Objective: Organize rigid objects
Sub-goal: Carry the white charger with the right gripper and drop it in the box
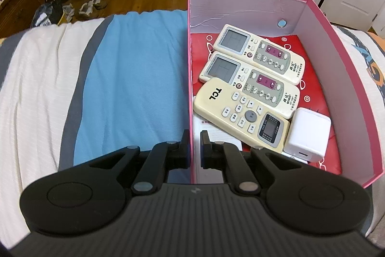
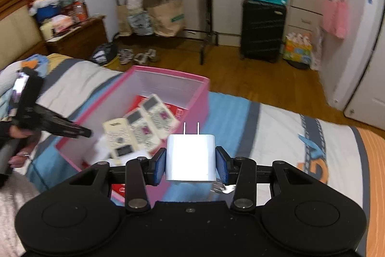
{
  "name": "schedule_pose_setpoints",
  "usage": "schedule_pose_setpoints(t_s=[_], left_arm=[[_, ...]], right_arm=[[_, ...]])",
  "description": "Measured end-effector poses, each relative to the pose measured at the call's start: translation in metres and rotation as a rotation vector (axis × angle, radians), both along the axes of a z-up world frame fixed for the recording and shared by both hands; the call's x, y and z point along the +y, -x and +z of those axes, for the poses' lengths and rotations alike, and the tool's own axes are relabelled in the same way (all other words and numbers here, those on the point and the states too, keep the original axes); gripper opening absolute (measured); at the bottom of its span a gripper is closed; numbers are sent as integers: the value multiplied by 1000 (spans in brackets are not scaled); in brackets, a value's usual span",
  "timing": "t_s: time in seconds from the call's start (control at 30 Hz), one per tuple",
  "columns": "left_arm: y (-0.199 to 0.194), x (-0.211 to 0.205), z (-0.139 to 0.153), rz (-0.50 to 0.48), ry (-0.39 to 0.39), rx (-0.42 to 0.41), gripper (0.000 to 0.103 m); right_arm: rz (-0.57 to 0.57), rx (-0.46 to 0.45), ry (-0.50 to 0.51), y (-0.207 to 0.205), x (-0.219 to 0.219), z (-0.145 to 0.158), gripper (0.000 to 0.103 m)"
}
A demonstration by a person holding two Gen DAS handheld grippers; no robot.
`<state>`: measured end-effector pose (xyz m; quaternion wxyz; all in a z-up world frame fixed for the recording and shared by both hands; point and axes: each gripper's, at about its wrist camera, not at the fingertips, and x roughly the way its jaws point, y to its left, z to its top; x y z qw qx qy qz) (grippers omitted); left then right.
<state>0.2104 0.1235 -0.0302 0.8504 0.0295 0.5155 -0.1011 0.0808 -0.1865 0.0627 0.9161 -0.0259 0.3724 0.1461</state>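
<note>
Now, starting at the left, the left gripper [image 1: 194, 148] has its two fingers clenched on the near part of the pink box's [image 1: 341, 88] left wall, one black finger [image 1: 184, 148] outside over the blue stripe of the bedspread [image 1: 134, 78] and the other inside the box. Just ahead and to the right of the inner finger lies a cream remote marked TCL [image 1: 240, 115], its small screen end nearest the gripper; beyond it two matching cream remotes [image 1: 250, 83] lie side by side, angled the same way, the farther one [image 1: 259, 53] close to the back wall. To the right of the TCL remote, touching its near end, a white charger cube [image 1: 308, 134] stands on the red printed lining of the box floor. From the right wrist view, the left gripper [image 2: 79, 133] appears at the far left, held by a hand [image 2: 16, 134], its tip at the box [image 2: 192, 98] edge. The right gripper [image 2: 191, 161] is grasping a second white plug adapter [image 2: 190, 158] between its blue pads [image 2: 161, 166], one pad on each side face, with the two metal prongs pointing away from the fingers. This adapter is held in the air above the bedspread [image 2: 264, 131], just to the right of the box's near right corner, and the three remotes [image 2: 142, 129] show inside the box ahead and left of the fingers, blurred. Something small and shiny lies on the bed just under the right finger; what it is cannot be told.
</note>
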Motion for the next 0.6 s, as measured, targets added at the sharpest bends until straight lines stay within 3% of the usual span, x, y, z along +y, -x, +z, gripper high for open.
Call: schedule_pose_setpoints(t_s=[0.37, 0.6], left_arm=[[4, 5, 0, -8, 29, -11, 5], [3, 9, 1, -9, 48, -10, 5]], right_arm=[[166, 3, -15, -24, 79, 3, 48], [183, 143, -60, -81, 114, -34, 48]])
